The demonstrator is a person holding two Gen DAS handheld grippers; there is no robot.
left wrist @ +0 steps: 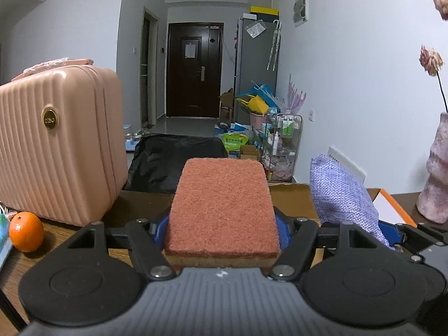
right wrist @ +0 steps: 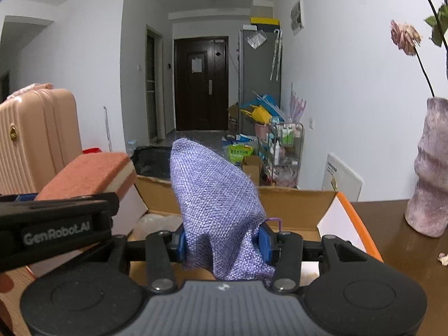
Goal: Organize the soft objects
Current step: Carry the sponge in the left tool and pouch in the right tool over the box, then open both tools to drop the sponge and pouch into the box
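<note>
Sponge [left wrist: 224,204]: orange scouring face up, tan foam beneath, clamped between the blue pads of the left gripper [left wrist: 224,231], centre of the left wrist view.

Pouch [right wrist: 218,212]: lilac woven fabric, pinched between the blue pads of the right gripper [right wrist: 224,245], centre of the right wrist view, above the box.

Cardboard box [right wrist: 296,207]: open, orange-edged flap at right; a pale, indistinct item lies inside at lower left.

Writing: "GenRobot.AI" on the left gripper's side, left edge of the right wrist view.

Suitcase [left wrist: 56,151]: pink, ribbed, round gold badge, lettering unreadable; left.

Orange [left wrist: 26,232]: lower left.

Vase [right wrist: 428,168]: mottled mauve, holding dried roses; right.
</note>
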